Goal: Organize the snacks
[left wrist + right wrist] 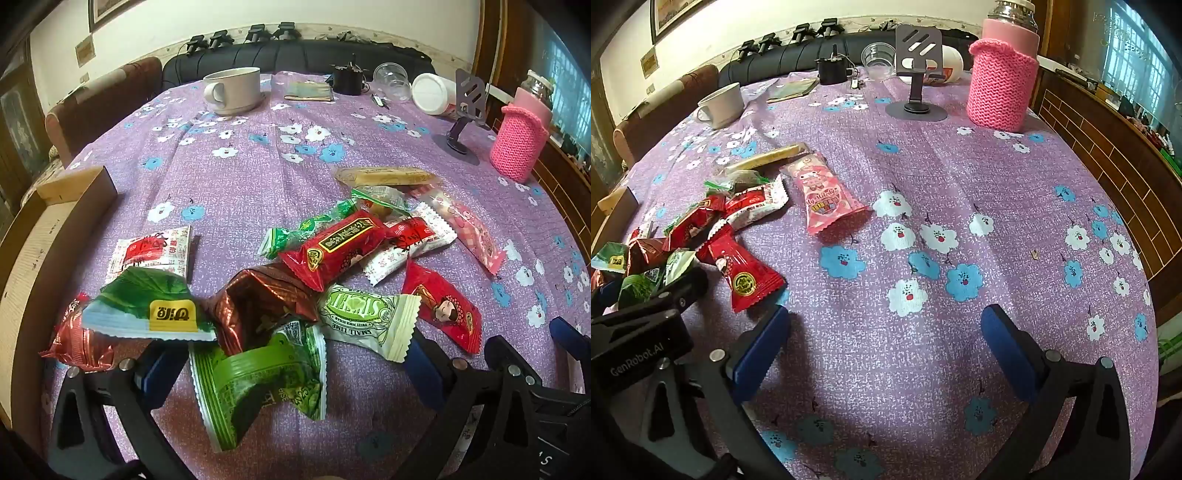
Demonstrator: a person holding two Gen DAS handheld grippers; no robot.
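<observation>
Several overlapping snack packets (332, 251) lie just ahead of the left claw (280, 363), spread wide around a green packet (258, 384); closing may snag neighbours. The right claw (886, 343) gapes, empty, over bare tablecloth (960, 184).

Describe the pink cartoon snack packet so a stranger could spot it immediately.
Start at the purple floral tablecloth and find the snack pile on its left half. At the pile's right edge, toward the pink knitted bottle sleeve, lies the pink packet. It alone is pale pink with a cartoon character; its neighbours are red, green or white.
</observation>
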